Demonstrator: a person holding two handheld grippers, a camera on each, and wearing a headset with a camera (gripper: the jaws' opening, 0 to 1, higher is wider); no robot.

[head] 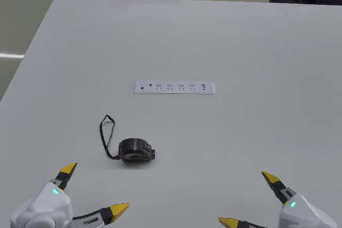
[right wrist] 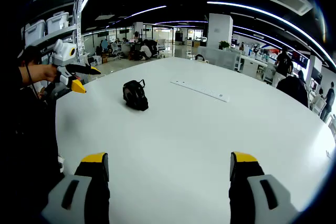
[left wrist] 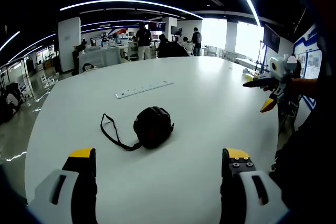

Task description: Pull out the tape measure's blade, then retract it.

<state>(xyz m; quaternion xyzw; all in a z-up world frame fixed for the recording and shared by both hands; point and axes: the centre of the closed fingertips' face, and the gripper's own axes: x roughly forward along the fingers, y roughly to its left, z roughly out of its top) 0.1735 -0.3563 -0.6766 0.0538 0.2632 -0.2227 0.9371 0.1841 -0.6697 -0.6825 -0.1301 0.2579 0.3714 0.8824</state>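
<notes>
Open-plan office — rows of desks [left wrist: 105, 56], strip lights [left wrist: 131, 2] overhead.

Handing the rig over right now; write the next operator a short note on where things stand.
Left gripper: open, empty, just short of the tape measure.
Right gripper: open, empty, off to the right.
Black round tape measure lies on the white table, its black cord loop toward the left; no blade shows out.
Done: nothing yet. To do: hold the case, pull the blade out, retract it.

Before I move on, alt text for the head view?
A black rounded tape measure with a looped cord lies on a white table, near a white power strip. The yellow-tipped left gripper and right gripper hover open.
</notes>
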